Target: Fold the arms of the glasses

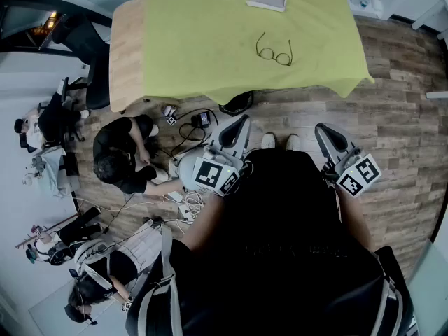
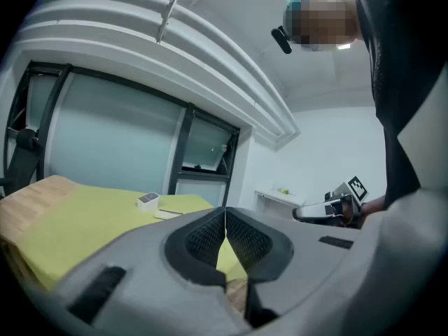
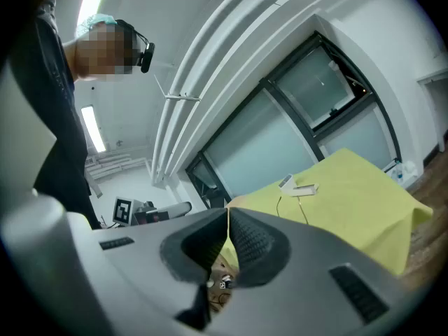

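Grey left claw (image 1: 239,122) and right claw (image 1: 324,130), both closed, held beside the waist.

You stand on a wood-plank floor (image 1: 392,117) before a table (image 1: 126,54) draped in a yellow-green cloth (image 1: 210,40), with cables (image 1: 187,133) strewn below its near-left corner, dark-framed glass panels (image 2: 112,138) behind it, and a ribbed white ceiling (image 3: 210,54) carrying a strip light (image 3: 91,128).

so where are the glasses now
In the head view the glasses lie on the green cloth, right of centre, nearer the person than the white box.
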`<state>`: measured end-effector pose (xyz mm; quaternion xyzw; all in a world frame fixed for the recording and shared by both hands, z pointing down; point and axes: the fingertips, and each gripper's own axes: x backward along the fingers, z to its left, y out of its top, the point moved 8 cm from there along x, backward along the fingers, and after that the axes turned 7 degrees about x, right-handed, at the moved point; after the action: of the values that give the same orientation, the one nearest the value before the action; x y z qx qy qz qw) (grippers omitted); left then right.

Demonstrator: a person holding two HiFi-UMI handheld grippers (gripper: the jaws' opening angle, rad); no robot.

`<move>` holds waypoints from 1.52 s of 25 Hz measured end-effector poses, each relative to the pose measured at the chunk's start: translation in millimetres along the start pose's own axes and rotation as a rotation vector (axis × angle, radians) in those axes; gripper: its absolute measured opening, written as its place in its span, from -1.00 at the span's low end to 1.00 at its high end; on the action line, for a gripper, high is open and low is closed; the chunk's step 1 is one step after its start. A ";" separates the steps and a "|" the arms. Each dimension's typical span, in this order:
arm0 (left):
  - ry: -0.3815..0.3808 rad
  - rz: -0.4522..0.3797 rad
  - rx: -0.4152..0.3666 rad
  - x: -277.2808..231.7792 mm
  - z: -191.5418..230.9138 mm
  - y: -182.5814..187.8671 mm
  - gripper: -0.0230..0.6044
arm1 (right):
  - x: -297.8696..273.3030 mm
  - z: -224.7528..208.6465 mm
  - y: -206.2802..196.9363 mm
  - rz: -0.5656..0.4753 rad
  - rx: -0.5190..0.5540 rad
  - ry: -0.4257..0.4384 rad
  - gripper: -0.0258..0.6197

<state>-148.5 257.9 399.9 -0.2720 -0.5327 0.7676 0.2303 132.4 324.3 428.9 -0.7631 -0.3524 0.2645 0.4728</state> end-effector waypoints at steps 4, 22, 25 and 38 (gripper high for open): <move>0.004 -0.019 0.003 -5.3 -7.0 4.6 -0.86 | 3.4 1.8 3.5 -0.003 0.029 0.023 -0.83; 0.075 -0.020 -0.078 3.9 -43.9 -4.4 -0.86 | 0.0 32.6 21.7 -0.008 0.442 0.307 -0.82; 0.079 -0.029 -0.081 2.2 -37.5 -6.7 -0.86 | -4.7 35.0 23.5 -0.003 0.450 0.322 -0.82; 0.072 -0.033 -0.047 -31.8 1.2 -0.9 -0.86 | -29.3 -8.6 15.7 0.051 0.321 0.240 -0.82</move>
<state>-125.5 236.9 406.5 -0.2960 -0.5461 0.7408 0.2556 125.3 291.8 420.2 -0.7125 -0.2276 0.2364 0.6203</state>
